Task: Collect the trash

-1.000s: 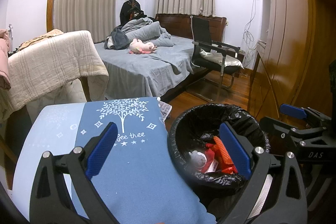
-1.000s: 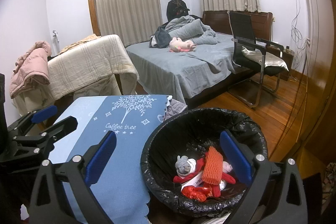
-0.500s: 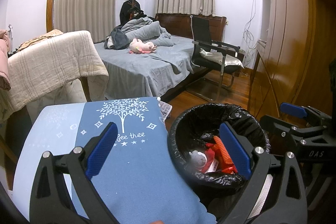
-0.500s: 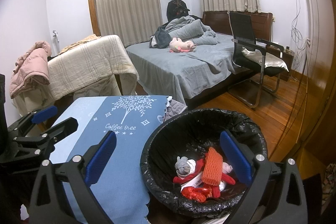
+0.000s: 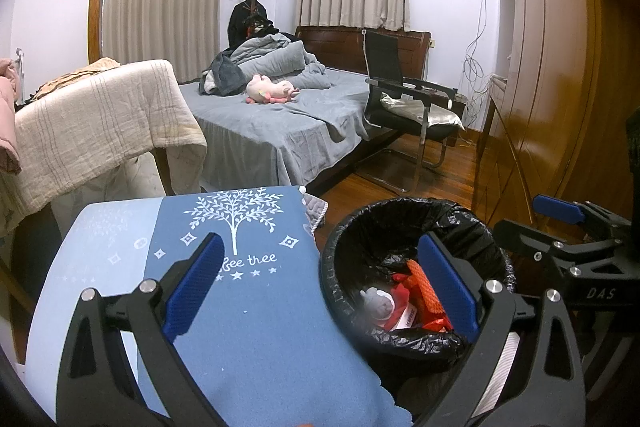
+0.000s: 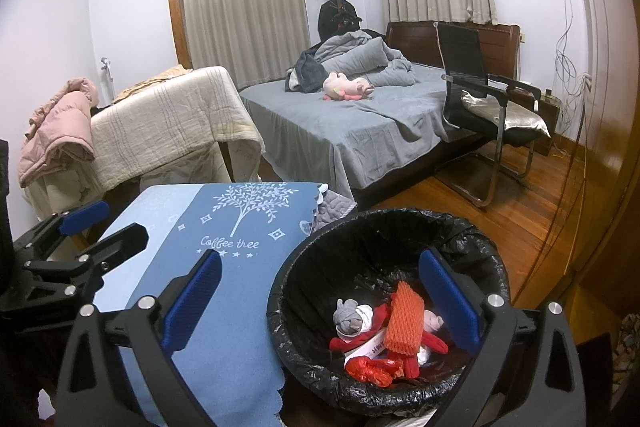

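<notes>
Trash lies heaped at the bottom of the black-lined bin: an orange foam net, red wrappers, a grey-and-white wad, a strip of printed card; in the left wrist view the same heap shows inside the bin. Nothing has changed over the last second; both views match the earlier ones, the heap undisturbed and neither tool shifted. The left gripper hangs just left of the bin above the blue cloth-covered table, its jaws spread wide with nothing between them; the right gripper is poised over the bin's near rim, equally wide and empty. The table beside the bin shows no loose scraps in either view. My reading is that the collecting is finished or paused: everything visible is already in the bin, so the stillness suggests the work is at its end, unless more litter lies out of sight.
</notes>
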Tool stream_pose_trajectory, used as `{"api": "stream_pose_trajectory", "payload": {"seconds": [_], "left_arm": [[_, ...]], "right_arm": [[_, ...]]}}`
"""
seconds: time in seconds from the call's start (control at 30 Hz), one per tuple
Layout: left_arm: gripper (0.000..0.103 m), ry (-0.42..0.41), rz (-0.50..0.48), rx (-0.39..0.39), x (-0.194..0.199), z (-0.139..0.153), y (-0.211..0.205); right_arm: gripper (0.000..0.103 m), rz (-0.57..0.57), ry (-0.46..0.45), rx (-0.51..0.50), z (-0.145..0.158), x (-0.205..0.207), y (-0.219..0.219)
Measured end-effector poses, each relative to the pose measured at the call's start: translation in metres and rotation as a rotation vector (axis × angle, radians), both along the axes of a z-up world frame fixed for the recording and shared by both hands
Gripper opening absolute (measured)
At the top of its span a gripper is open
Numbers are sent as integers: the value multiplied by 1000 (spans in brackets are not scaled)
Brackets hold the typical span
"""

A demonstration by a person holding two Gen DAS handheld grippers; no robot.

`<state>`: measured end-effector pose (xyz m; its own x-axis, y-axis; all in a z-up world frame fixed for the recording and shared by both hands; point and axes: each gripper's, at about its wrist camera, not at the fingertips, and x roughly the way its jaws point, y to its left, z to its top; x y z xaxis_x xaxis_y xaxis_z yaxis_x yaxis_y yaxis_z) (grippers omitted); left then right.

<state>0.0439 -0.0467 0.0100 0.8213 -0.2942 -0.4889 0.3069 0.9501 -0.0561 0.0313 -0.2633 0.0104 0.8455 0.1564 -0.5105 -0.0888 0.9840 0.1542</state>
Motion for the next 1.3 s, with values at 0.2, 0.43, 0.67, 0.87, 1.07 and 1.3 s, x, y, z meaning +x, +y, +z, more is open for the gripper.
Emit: {"api": "stream_pose_trajectory", "payload": {"seconds": [0.2,0.43,0.67,0.87,1.07,1.3], "left_arm": [[95,5,-1,0,2,-1,2],[95,4,-2,2,2,-1,3],[95,1,-3,1,3,-1,4],[95,1,-3,2,3,-3,5],[95,6,-3,1,3,-4,3],[95,6,-3,3,2,-5,2]], "right_arm": [[97,-1,2,0,-1,1,1],[97,0,3,-1,-2,2,1],[97,1,11,3,-10,3,1],[97,2,14,3,-13,4,1],[97,2,15,3,-13,4,1],[97,3,16,3,-14,4,0]]}}
